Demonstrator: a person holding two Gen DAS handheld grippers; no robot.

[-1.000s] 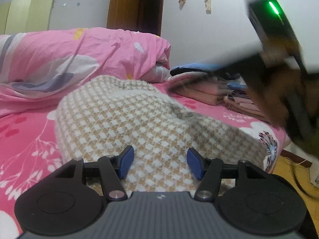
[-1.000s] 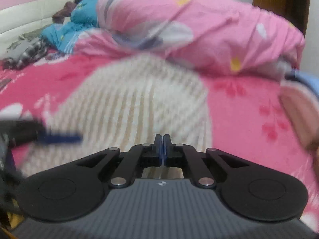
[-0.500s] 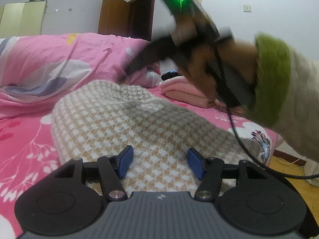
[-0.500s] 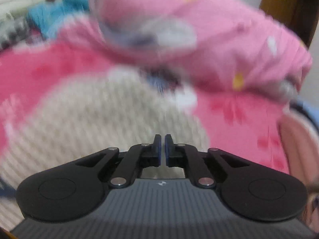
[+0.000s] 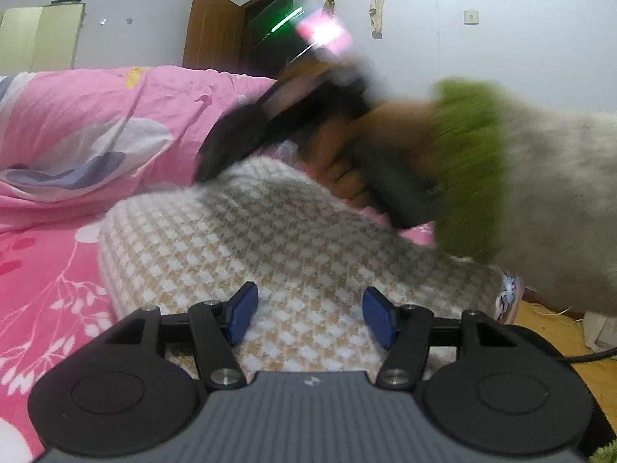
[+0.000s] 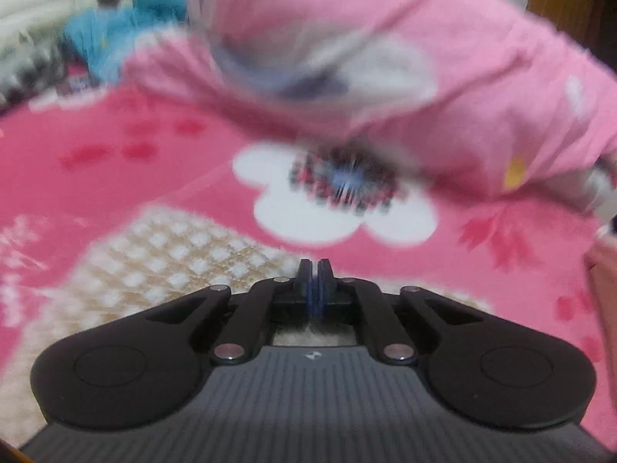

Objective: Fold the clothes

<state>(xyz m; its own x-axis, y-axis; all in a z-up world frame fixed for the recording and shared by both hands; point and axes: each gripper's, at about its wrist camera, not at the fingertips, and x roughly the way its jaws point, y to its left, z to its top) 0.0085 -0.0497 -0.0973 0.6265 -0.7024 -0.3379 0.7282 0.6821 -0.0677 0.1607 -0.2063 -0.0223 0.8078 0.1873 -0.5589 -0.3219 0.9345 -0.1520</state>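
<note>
Pink bedding fills most of both views: a bed sheet (image 6: 162, 177) in strong pink with white flowers and branches, and on it a heaped quilt (image 5: 100, 135) in lighter pink with grey and white shapes. Behind the bed, at the upper middle of the left wrist view, stands a brown door (image 5: 210, 27), and at the upper left a pale green wardrobe (image 5: 38, 38).

The garment (image 5: 270, 239) I fold is a thick, fluffy piece with a small check pattern in beige and white. It lies on the sheet as a rounded, bulky mound in the centre and lower half of the left wrist view. In the right wrist view it shows at the lower left (image 6: 162, 270), just under my fingers.

My left gripper (image 5: 306, 314) is wide open above the near edge of the garment; its blue pads (image 5: 242, 312) are well apart and hold nothing. My right gripper (image 6: 313, 289) has its pads pressed together. Pale fluff shows just below them, but I cannot tell whether any cloth is pinched between them. In the left wrist view this gripper (image 5: 246, 139) crosses the upper middle, blurred, over the far side of the garment, held by my right hand (image 5: 347, 162) in a green cuff (image 5: 470, 169).

I see no containers in these views.
</note>
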